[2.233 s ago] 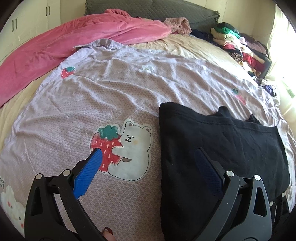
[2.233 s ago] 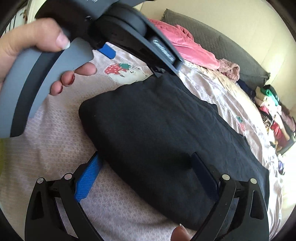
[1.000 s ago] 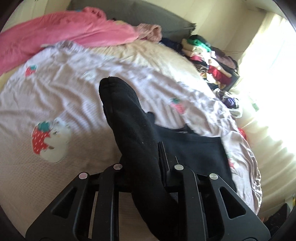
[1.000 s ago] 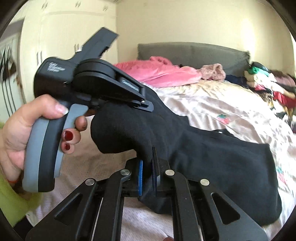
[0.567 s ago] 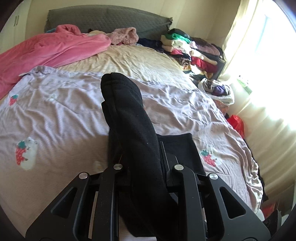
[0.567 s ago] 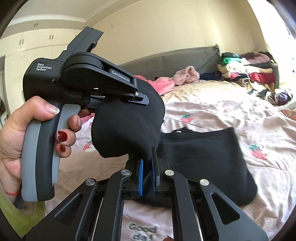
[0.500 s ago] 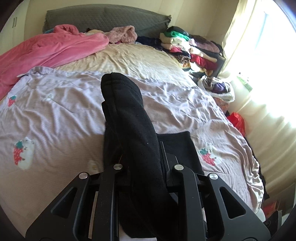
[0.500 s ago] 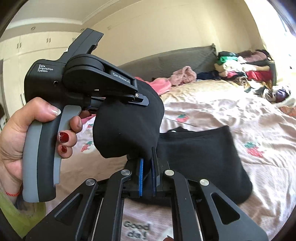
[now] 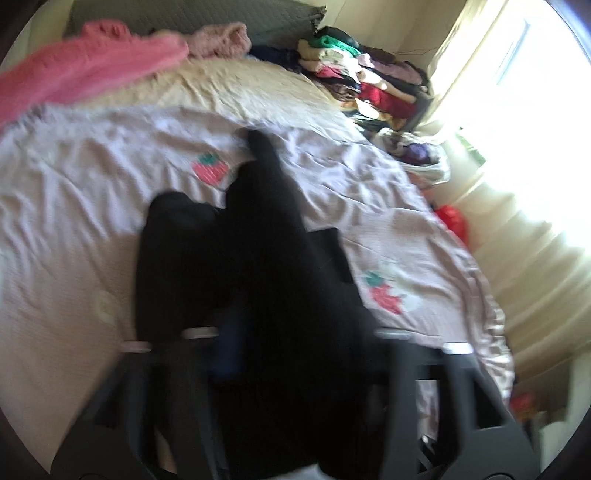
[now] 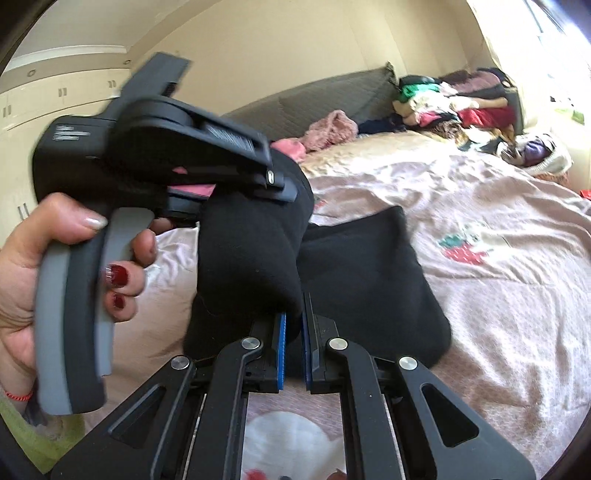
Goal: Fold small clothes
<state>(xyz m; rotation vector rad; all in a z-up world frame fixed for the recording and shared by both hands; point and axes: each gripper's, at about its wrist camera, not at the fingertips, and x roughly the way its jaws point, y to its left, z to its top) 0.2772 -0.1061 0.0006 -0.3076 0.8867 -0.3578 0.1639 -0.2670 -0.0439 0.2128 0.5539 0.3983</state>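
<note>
A black garment (image 9: 258, 240) lies half folded on the lilac strawberry bedspread (image 9: 74, 184), its lifted edge doubled over the flat part (image 10: 362, 266). My left gripper (image 9: 295, 332) is blurred and its jaws are opening; the black cloth still lies between them, and one blue pad (image 9: 229, 347) stands clear of it. In the right wrist view a hand (image 10: 22, 277) holds that left gripper (image 10: 280, 188) over the raised fold. My right gripper (image 10: 293, 332) is shut on the near edge of the garment.
A pink blanket (image 9: 92, 70) and a grey headboard cushion (image 9: 192, 18) lie at the far end of the bed. A stack of folded clothes (image 9: 369, 74) and a white bag (image 9: 417, 155) sit by the bright curtained window at the right.
The left jaws, shut on the black fold before, now stand apart. Both grippers have carried the fold across over the flat half, and the left view has swung and blurred.
</note>
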